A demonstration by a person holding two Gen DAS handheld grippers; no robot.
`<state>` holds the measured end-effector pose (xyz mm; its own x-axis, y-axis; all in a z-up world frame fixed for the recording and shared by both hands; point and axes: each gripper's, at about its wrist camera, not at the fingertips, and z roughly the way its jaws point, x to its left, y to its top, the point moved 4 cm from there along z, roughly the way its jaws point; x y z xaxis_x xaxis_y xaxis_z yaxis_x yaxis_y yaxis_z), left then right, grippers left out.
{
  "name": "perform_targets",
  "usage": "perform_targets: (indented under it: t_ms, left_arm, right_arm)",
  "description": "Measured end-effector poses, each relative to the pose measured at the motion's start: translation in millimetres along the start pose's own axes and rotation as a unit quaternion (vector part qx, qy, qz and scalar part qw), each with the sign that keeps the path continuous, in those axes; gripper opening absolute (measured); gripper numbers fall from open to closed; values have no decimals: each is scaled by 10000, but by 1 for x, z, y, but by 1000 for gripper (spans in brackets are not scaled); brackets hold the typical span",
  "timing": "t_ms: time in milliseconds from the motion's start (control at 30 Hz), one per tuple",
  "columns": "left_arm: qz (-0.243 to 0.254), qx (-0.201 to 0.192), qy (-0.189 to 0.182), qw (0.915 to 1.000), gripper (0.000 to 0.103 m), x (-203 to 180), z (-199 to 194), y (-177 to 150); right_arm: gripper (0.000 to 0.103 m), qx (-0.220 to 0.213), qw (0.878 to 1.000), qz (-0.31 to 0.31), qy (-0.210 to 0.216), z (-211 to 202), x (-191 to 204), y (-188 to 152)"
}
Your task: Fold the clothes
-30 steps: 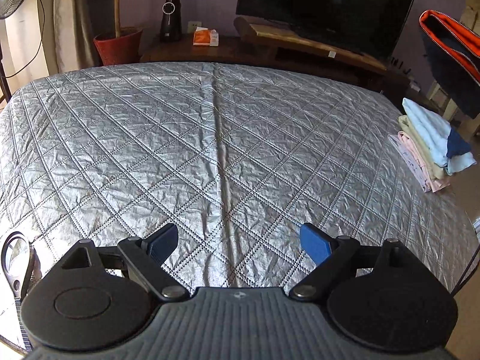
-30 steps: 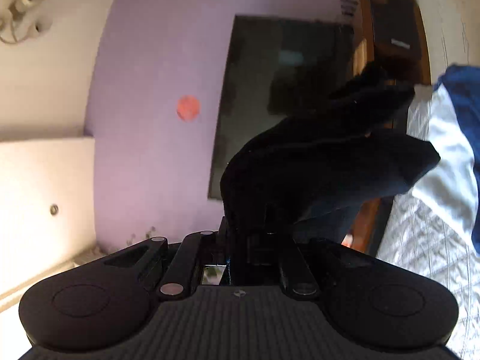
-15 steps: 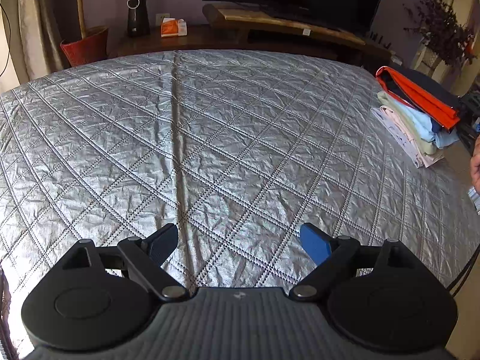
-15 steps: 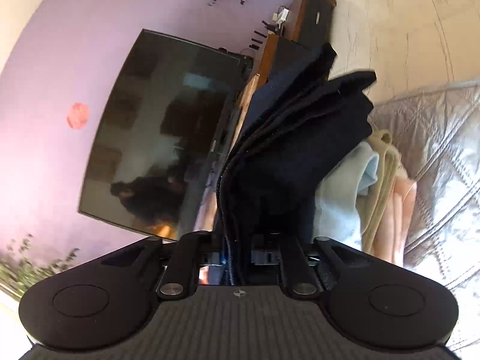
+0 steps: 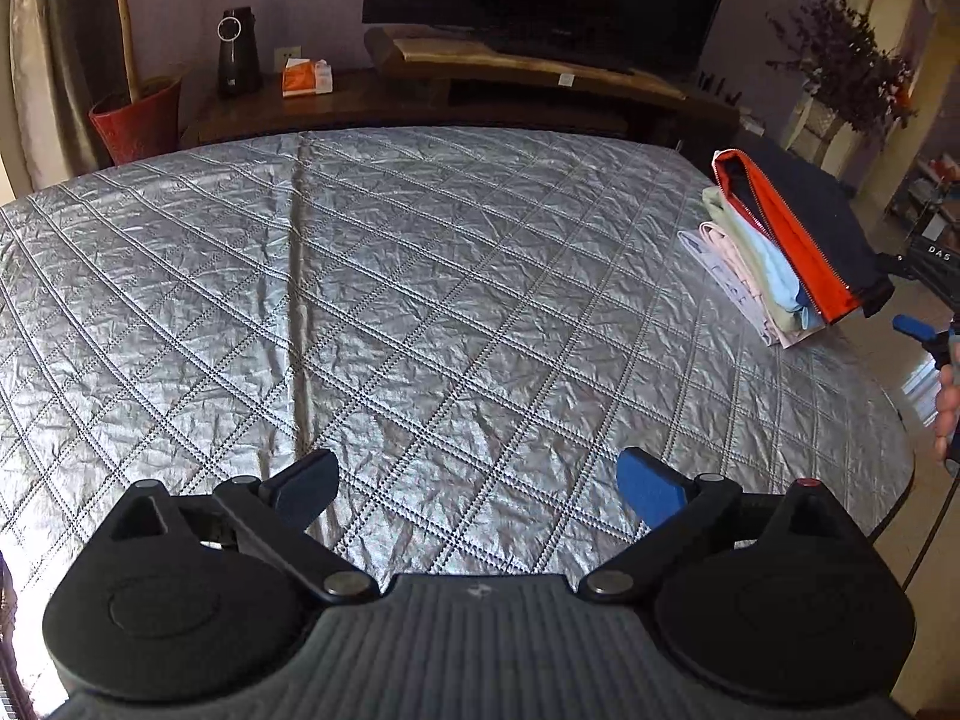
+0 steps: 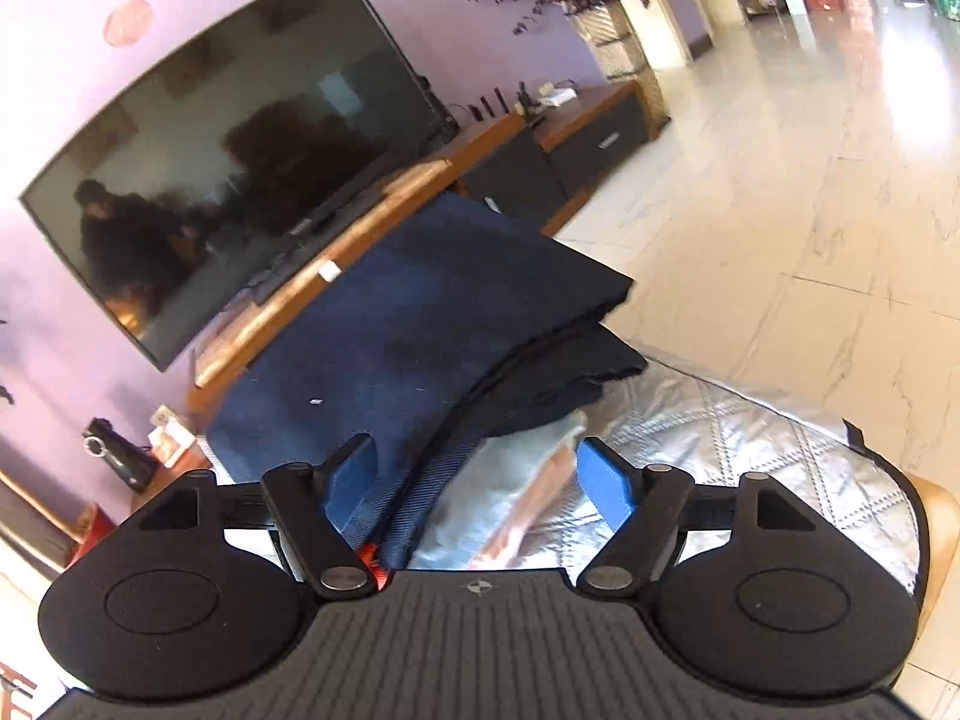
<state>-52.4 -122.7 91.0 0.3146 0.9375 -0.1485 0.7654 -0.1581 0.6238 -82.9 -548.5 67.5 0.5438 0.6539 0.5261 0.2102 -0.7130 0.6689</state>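
The left gripper (image 5: pixel 477 483) is held low over a silver quilted cover (image 5: pixel 372 312), its jaws opening wide with only bare quilt seen between the blue pads (image 5: pixel 651 489). Nothing is gripped by it. At the near right corner of the same cover, the right gripper (image 6: pixel 474 483) is pointed at a stack of folded clothes (image 5: pixel 774 276); its jaws are opening, and the edge of a dark navy garment (image 6: pixel 420 336) lies between the pads without being pressed by either. The navy garment, shown in the left wrist view with an orange lining (image 5: pixel 792 240) and a zip along its edge, is set on top of the stack, above pale blue, cream and pink pieces. The stack is placed at the right edge of the cover, well apart from the left gripper. A hand (image 5: pixel 948 408) is glimpsed at the far right of the left wrist view, beside a blue pad of the other tool. Beyond the cover, a low wooden cabinet (image 5: pixel 480 102) is seen carrying a tissue box (image 5: pixel 307 77) and a dark speaker-like object (image 5: pixel 238 54), with a red plant pot (image 5: pixel 138 126) to its left. A large dark television (image 6: pixel 234 150) is mounted against the purple wall (image 6: pixel 60 90), and a glossy tiled floor (image 6: pixel 810 180) stretches away to the right.
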Motion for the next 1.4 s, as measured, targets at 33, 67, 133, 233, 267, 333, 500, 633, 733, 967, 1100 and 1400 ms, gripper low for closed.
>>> perform_targets:
  t_ms: [33, 67, 133, 233, 267, 333, 500, 633, 733, 967, 1100, 1400]
  left_arm:
    - [25, -18, -23, 10000, 100, -4, -4, 0]
    - [57, -25, -44, 10000, 100, -8, -8, 1]
    - [119, -61, -76, 9999, 100, -15, -18, 0]
    - [158, -62, -125, 9998, 102, -25, -30, -2]
    - [167, -22, -121, 9998, 102, -28, -31, -3]
    - [186, 90, -122, 9997, 102, -36, -34, -6]
    - [370, 219, -226, 9988, 102, -61, -49, -18]
    - [503, 482, -408, 9967, 102, -85, -69, -39]
    - [738, 507, -359, 9953, 102, -104, -87, -53]
    - [857, 25, -405, 9955, 102, -136, -142, -79]
    - [793, -235, -351, 9960, 101, -145, -167, -99]
    - [627, -703, -517, 9942, 102, -157, -230, -140]
  right_arm:
    - [83, 95, 9997, 42, 237, 3, 3, 5]
    - [83, 246, 9988, 109, 420, 8, 6, 10]
    - [82, 284, 9986, -109, 433, 11, 19, 24]
    - [82, 240, 9981, -534, 184, -8, 36, 28]
    - [82, 263, 9973, -673, 142, -19, 40, 25]
    - [84, 457, 9938, -1011, 104, -39, 46, 8]
    - [89, 1216, 9820, -1444, 94, -101, 46, -69]
    - [103, 1571, 9762, -1490, -97, -160, 42, -126]
    - [103, 1791, 9661, -1796, -480, -186, 49, -132]
    - [103, 979, 9674, -2106, -1013, -267, 59, -104]
    - [103, 1166, 9585, -2082, -1560, -296, 48, -104]
    - [103, 880, 9697, -1832, -1353, -380, 26, -119]
